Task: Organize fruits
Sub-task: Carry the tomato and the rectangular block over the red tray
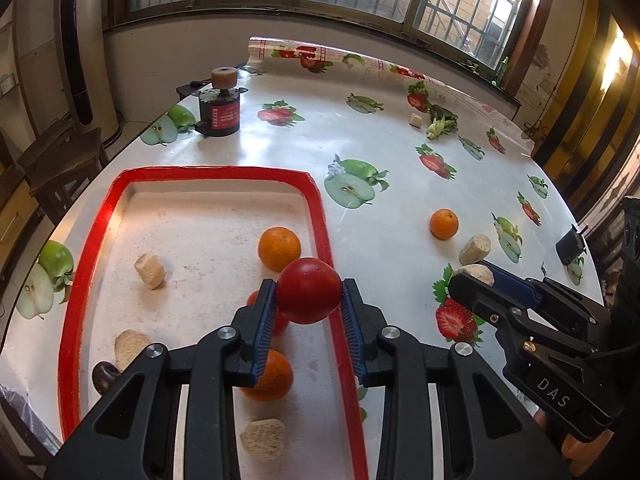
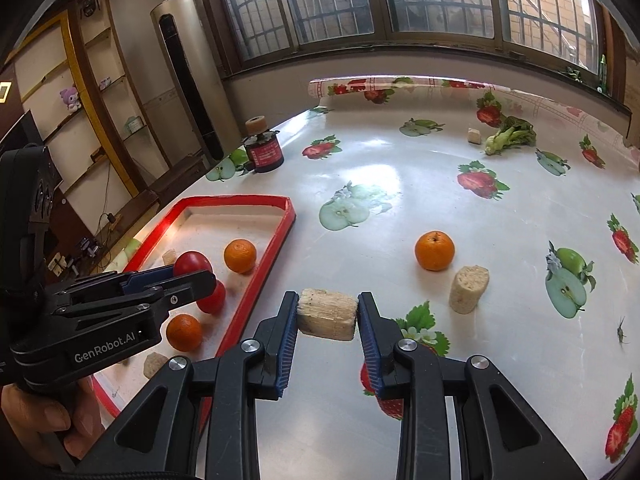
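Observation:
My left gripper (image 1: 309, 294) is shut on a red tomato (image 1: 309, 290) and holds it above the right side of the red-rimmed tray (image 1: 320, 200). The tray holds two oranges (image 1: 279, 249), another tomato (image 1: 281, 322), a dark plum (image 1: 105, 376) and several beige loofah chunks (image 1: 149, 271). My right gripper (image 2: 328, 314) is shut on a beige loofah chunk (image 2: 328, 314), held above the table right of the tray (image 2: 256, 300). It also shows in the left wrist view (image 1: 480, 276). A loose orange (image 2: 434, 251) and an upright loofah chunk (image 2: 469, 289) sit on the table beyond it.
The table has a glossy fruit-print cloth (image 2: 400, 184). A red-and-black canister (image 2: 264, 150) stands at the far left edge. A leafy green vegetable (image 2: 510, 134) and a small beige chunk (image 2: 474, 135) lie at the far right. Windows run behind.

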A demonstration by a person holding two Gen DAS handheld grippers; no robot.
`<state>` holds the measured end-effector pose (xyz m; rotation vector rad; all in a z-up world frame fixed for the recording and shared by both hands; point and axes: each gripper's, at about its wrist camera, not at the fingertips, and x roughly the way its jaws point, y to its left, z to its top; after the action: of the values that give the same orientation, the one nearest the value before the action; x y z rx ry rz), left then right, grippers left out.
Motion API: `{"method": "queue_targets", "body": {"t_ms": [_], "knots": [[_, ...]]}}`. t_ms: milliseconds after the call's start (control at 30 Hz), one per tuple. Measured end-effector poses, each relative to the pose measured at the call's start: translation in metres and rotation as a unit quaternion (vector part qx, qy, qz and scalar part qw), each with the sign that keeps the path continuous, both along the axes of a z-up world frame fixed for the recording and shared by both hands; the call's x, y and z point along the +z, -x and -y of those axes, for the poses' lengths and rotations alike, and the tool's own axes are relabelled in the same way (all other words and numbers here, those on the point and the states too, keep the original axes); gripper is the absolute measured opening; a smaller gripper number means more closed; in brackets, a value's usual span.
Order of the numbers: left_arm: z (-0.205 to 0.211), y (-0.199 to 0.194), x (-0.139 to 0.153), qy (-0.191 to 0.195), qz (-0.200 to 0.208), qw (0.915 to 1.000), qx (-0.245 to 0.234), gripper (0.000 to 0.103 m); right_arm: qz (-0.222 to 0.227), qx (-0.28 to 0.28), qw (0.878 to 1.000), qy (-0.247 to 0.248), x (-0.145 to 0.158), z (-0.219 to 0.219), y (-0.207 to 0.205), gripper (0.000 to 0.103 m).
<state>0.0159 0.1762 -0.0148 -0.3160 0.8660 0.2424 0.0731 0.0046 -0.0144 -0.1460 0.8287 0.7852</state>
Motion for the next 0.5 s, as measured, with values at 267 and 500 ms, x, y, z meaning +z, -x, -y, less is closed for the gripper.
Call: {"method": "queue_targets", "body": {"t_ms": [267,500], "knots": [[-0.024,0.007,-0.001,-0.006,-0.003,0.9998,0.018,0.03,-0.002,0.018,1.0,-0.003,0.0,-0.034,0.005,0.03],[-0.046,0.011,-0.004,-0.005,-0.006,0.9994,0.034,0.03,-0.002,0.04,0.999,0.0,0.0,-0.064,0.009,0.03]]}}
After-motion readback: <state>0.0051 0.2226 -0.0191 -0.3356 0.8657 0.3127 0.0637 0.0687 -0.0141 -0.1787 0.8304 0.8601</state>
